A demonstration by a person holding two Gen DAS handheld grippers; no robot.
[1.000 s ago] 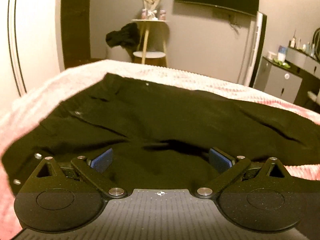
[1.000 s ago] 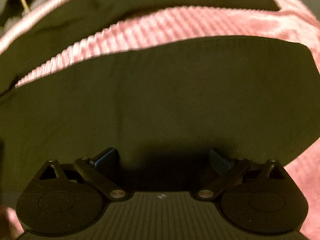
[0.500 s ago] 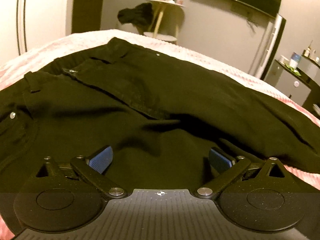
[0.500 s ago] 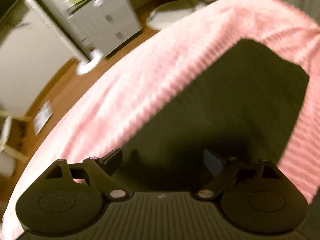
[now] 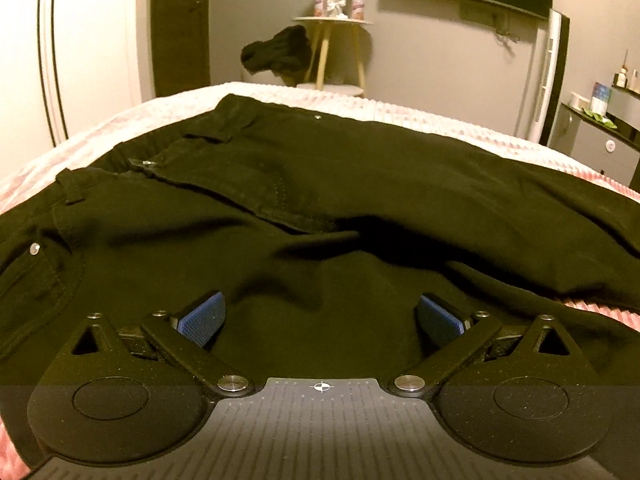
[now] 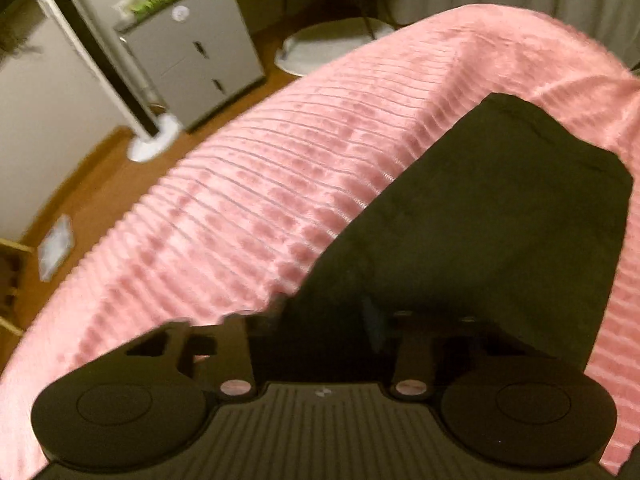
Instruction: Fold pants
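On the pink bedspread [image 6: 248, 208], right claw [image 6: 376, 320] pinches pants [image 5: 320, 184]; left claw [image 5: 320, 320] gapes.

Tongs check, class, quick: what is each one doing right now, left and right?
Left tongs: open, holding nothing, over the black pants.
Right tongs: shut on the pants leg.

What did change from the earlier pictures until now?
The right gripper swung along the pant leg toward its hem and clamped shut on the fabric. The left gripper sank a little toward the black pants, jaws open as before. The pants stayed on the pink blanket.
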